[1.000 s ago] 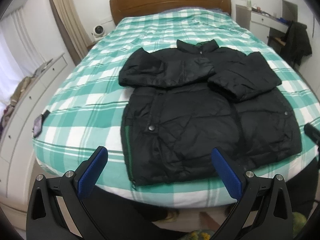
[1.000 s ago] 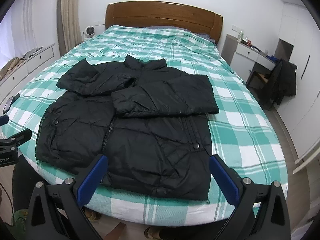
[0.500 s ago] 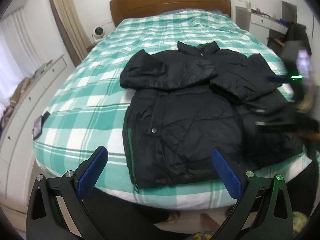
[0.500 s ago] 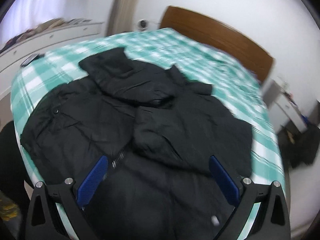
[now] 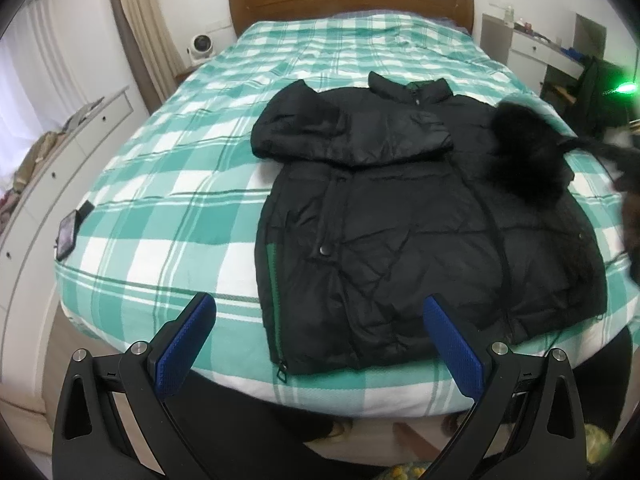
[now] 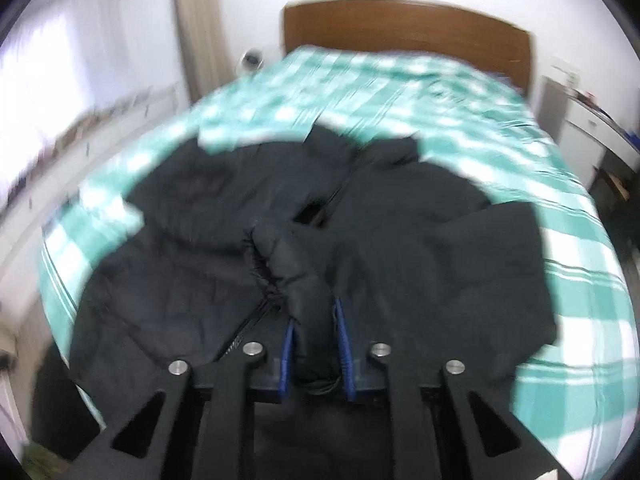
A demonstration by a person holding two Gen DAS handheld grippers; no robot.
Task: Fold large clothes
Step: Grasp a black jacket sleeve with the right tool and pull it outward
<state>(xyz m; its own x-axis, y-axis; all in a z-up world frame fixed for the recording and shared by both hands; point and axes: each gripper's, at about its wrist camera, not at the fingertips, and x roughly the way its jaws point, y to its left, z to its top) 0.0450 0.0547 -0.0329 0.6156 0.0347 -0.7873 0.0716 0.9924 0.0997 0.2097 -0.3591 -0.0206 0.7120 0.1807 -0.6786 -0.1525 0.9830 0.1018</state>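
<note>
OK, our right gripper (image 6: 316, 316) is clamped on the black jacket's sleeve (image 6: 296, 272); our left gripper (image 5: 320, 336) is wide open, jacket (image 5: 392, 232) flat on the bed (image 5: 168, 184) just ahead.

The whole right wrist view is smeared by motion, so the jacket (image 6: 400, 240) and the checked bed (image 6: 580, 280) lose their detail there. In the left wrist view the jacket's right sleeve (image 5: 528, 152) is a dark blur, and the right hand-held gripper (image 5: 628, 184) at the picture's edge is blurred and cut off. The small things on the white desk (image 5: 536, 44) are too small to tell.
</note>
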